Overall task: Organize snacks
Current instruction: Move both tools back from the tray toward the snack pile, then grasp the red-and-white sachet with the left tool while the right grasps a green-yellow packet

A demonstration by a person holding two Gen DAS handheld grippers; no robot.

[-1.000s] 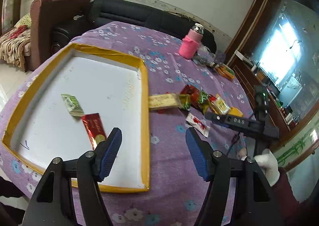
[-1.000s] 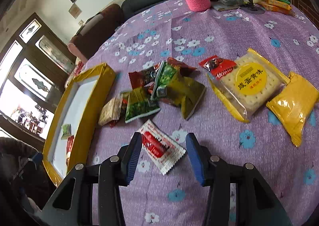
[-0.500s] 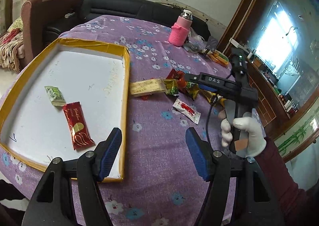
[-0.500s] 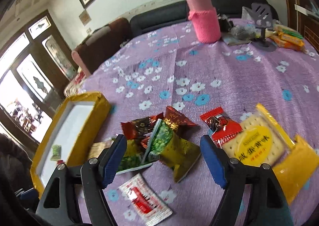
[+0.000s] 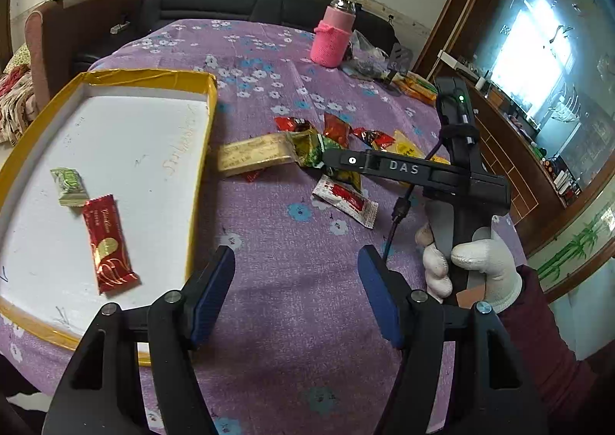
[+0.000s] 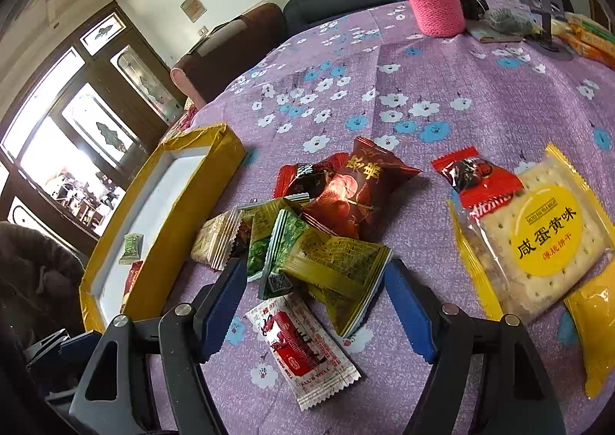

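From my left cam, left tongs (image 5: 296,296) gape empty over the table (image 5: 276,243), beside the tray (image 5: 200,170). Right cam: right tongs (image 6: 315,304) wide apart, straddling the snack pile (image 6: 326,243), maybe touching a green packet (image 6: 338,269).

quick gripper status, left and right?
Left gripper: open, holding nothing, above the purple tablecloth.
Right gripper: open, holding nothing, over the olive-green snack packet.

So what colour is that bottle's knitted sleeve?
Pink; the knitted sleeve shows best in the right wrist view.
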